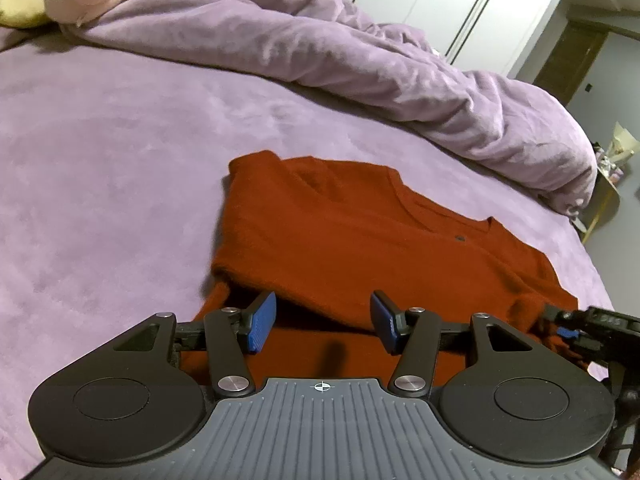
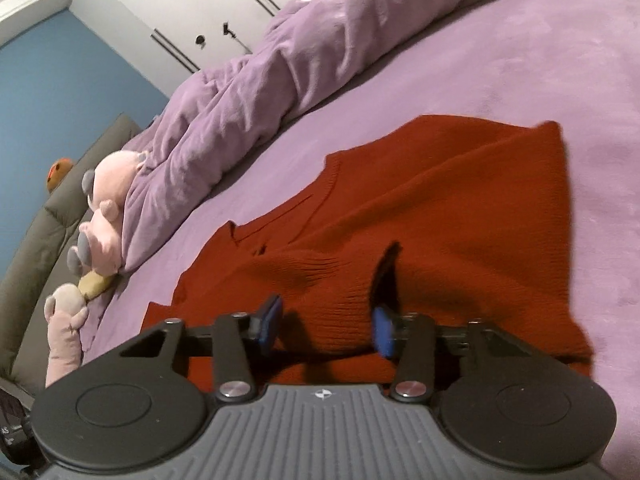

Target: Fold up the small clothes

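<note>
Both tongs, left gripper (image 1: 323,322) and right gripper (image 2: 326,326), hang part-open and empty over the soft, floppy red knit sweater (image 1: 360,240), best pinched at its ribbed hem just ahead.

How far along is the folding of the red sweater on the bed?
Done: the red sweater lies on the purple bed with a sleeve folded across its body. In hand: nothing; the left gripper and right gripper stand open over its near edge. Left: probably the further folds.

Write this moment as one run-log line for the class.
stage: mid-fold | red sweater: partly folded on purple bed | left gripper: open, empty | right gripper: open, empty
</note>
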A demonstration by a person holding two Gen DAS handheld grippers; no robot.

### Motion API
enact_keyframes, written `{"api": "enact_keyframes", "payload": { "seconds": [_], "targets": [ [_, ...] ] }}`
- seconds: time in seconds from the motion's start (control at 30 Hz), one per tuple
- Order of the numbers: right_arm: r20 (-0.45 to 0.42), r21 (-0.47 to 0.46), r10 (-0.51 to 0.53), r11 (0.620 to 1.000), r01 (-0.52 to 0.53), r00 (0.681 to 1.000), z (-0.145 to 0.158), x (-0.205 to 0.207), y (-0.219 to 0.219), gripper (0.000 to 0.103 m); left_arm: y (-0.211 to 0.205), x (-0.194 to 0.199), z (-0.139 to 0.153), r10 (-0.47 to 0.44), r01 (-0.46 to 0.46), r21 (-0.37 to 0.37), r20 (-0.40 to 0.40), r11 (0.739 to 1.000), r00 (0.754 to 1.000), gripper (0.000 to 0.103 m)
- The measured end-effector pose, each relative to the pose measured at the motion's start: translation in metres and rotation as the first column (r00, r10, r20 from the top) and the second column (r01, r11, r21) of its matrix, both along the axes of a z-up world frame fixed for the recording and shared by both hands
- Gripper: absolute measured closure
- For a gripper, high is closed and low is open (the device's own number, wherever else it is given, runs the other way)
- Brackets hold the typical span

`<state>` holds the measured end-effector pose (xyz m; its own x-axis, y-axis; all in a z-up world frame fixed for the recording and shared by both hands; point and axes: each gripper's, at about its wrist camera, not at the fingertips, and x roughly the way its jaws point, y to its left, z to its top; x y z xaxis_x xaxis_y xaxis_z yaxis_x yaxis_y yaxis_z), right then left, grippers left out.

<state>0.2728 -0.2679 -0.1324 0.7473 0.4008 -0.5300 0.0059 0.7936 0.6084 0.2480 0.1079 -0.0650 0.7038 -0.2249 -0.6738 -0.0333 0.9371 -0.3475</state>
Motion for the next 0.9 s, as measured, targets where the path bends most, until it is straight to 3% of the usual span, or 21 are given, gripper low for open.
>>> {"api": "enact_keyframes", "payload": {
  "seconds": [0.03,0.07,0.23,0.4,0.5,0.6,0.77,0.9],
  "targets": [
    [0.001,-0.028,0.002,1.000,-0.001,1.000,0.003,0.001,0.006,0.093,-0.001,0.000,0.002,-0.003,0.003,0.005,0.005,1.000,1.000,0.045],
    [0.015,-0.064,-0.008,0.998,0.009,1.000,0.006,-0.001,0.010,0.095,-0.003,0.000,0.004,-0.007,0.007,0.011,0.011,1.000,1.000,0.045],
    [0.103,-0.252,-0.082,0.962,0.106,0.991,0.034,-0.013,0.011,0.099,-0.009,0.006,0.011,-0.026,0.025,0.044,0.036,0.999,0.999,0.043],
    [0.103,-0.377,-0.154,0.908,0.181,0.983,0.037,-0.012,-0.008,0.099,-0.015,0.015,0.007,-0.043,0.041,0.056,0.031,0.998,0.999,0.042],
    [0.079,-0.376,-0.175,0.907,0.192,0.981,0.032,-0.010,-0.019,0.099,-0.019,0.020,0.003,-0.049,0.048,0.047,0.020,0.998,0.999,0.042],
    [0.046,-0.323,-0.152,0.933,0.159,0.987,0.027,-0.011,-0.023,0.098,-0.021,0.027,-0.002,-0.048,0.048,0.042,0.003,0.998,0.999,0.042],
    [0.114,-0.345,-0.261,0.894,0.284,0.959,0.042,-0.027,-0.020,0.081,-0.027,0.027,0.006,-0.067,0.064,0.077,0.031,0.995,0.997,0.042],
    [0.097,-0.343,-0.127,0.927,0.153,0.987,0.044,-0.010,0.014,0.079,-0.045,0.037,0.005,-0.105,0.102,0.096,0.028,0.990,0.994,0.042]
  ]
}}
